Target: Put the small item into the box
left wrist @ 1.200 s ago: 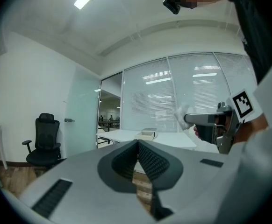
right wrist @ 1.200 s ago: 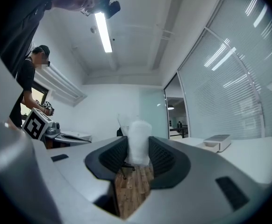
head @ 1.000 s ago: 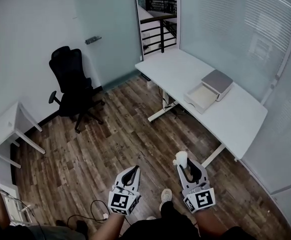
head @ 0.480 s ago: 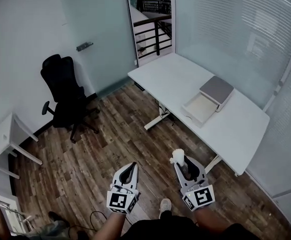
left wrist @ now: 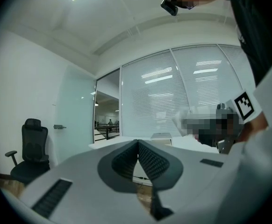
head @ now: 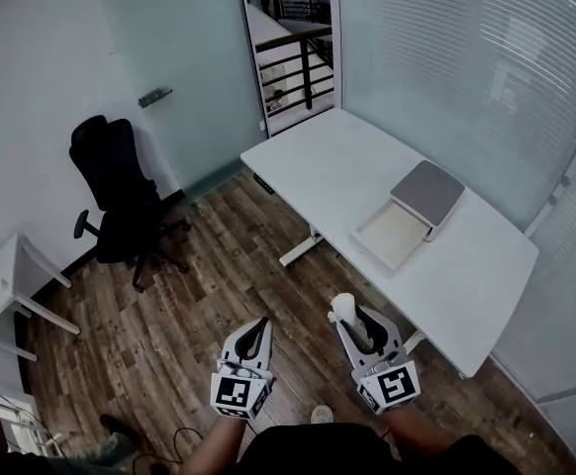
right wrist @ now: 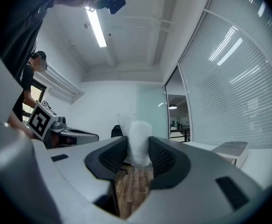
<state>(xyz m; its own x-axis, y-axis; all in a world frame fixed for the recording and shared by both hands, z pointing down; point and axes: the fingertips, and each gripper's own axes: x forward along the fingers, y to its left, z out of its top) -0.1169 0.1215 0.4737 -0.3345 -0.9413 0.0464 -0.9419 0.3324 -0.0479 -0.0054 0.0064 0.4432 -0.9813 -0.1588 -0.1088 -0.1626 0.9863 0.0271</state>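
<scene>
The left gripper [left wrist: 138,142] is keeping its jaws together, ribbed pads meeting at the tips with nothing between them. A strip of wood floor [left wrist: 142,191] is showing through the gap lower down. Beyond the tips a white desk [left wrist: 112,144] is stretching across, and the box [left wrist: 161,136] is sitting on it. A black office chair [left wrist: 32,146] is standing far left, near a frosted glass door [left wrist: 75,120]. Blinds [left wrist: 173,97] are covering the glazed wall behind.

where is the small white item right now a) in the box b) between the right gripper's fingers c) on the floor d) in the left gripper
b: the right gripper view shows the item pinched between the fingers of the right gripper, away from the box on the desk.
</scene>
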